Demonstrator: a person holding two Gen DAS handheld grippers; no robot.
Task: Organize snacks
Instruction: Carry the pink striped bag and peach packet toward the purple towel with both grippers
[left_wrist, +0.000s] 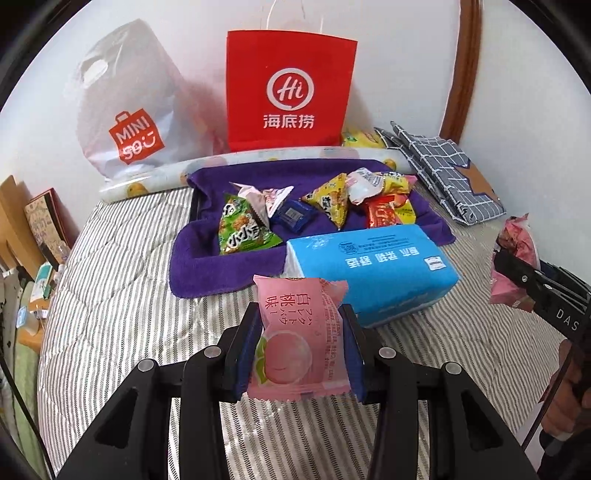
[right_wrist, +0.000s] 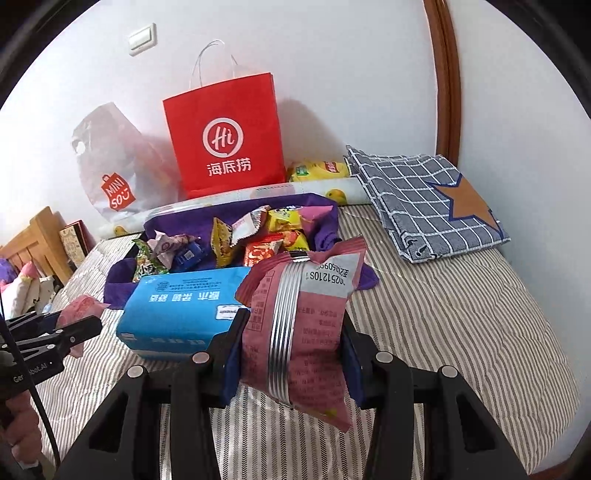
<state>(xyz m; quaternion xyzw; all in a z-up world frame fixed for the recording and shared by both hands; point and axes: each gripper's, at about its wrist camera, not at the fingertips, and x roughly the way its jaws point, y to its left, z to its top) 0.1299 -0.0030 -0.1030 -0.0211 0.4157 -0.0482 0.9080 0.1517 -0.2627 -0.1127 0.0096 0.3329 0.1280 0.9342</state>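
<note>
Snacks fill both hand-held grippers. The left hand-held gripper (left_wrist: 301, 345) is clamped on a pink packet (left_wrist: 301, 332) with a peach picture, its blue pads pressing the packet's two sides, and the packet stands upright between them above the striped bed (left_wrist: 122, 280). The right hand-held gripper (right_wrist: 291, 347) is clamped on a dark pink pouch (right_wrist: 306, 332) with a silver seam running down its back; the pouch sticks up past the fingertips and hangs below them.

Just beyond both grippers lies a blue tissue pack (left_wrist: 373, 273) on the bed. Behind it sits a tray draped in a purple towel (left_wrist: 207, 258), holding more loose snacks: a green packet (left_wrist: 240, 229) on the left, a small blue packet (left_wrist: 293, 216) in the middle, a yellow triangular packet (left_wrist: 330, 199), and a red packet (left_wrist: 382, 216) toward the right.

Farther back, against the white wall, stand a red paper bag (left_wrist: 291, 88) and, to its left, a white plastic bag (left_wrist: 129, 107). A rolled sheet with a fruit print (left_wrist: 258, 158) lies along the tray's far side. A folded checked cloth (right_wrist: 424, 199) rests on the bed ahead and right of the right gripper.

From the left wrist view, the right gripper appears at the right edge with its pouch; from the right wrist view, the left one shows at the left edge.
</note>
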